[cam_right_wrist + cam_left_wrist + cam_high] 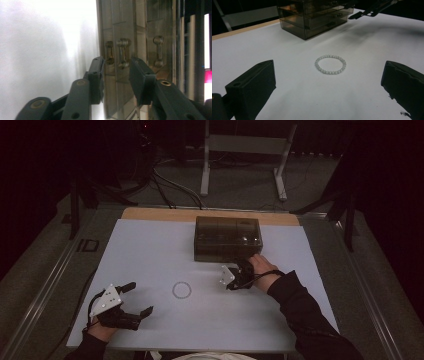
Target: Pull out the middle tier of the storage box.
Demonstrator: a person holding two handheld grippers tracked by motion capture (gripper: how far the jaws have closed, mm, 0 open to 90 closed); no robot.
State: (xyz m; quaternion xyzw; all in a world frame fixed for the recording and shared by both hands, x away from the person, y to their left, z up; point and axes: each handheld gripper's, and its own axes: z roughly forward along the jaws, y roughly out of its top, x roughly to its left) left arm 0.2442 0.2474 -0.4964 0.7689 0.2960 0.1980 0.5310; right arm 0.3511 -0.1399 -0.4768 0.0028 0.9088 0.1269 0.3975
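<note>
A smoky see-through drawer box [227, 237] stands at the back middle of the white table [150, 250]. My right gripper [244, 266] is turned on its side at the box's front right. In the right gripper view its jaws [116, 63] stand apart on either side of a small metal drawer handle [123, 53], and the pads do not press on it. A ring of pale beads, a bracelet [173, 290], lies flat in the middle of the table. My left gripper [139, 299] rests at the front left, wide open, and the bracelet [322, 70] lies just beyond its jaws.
The box [312, 15] has stacked drawers with more handles [158, 51]. A wooden strip [150, 213] runs along the table's far edge. Behind it stand a metal frame [245, 145] and floor cables [165, 185]. The person's dark sleeve [305, 315] crosses the front right.
</note>
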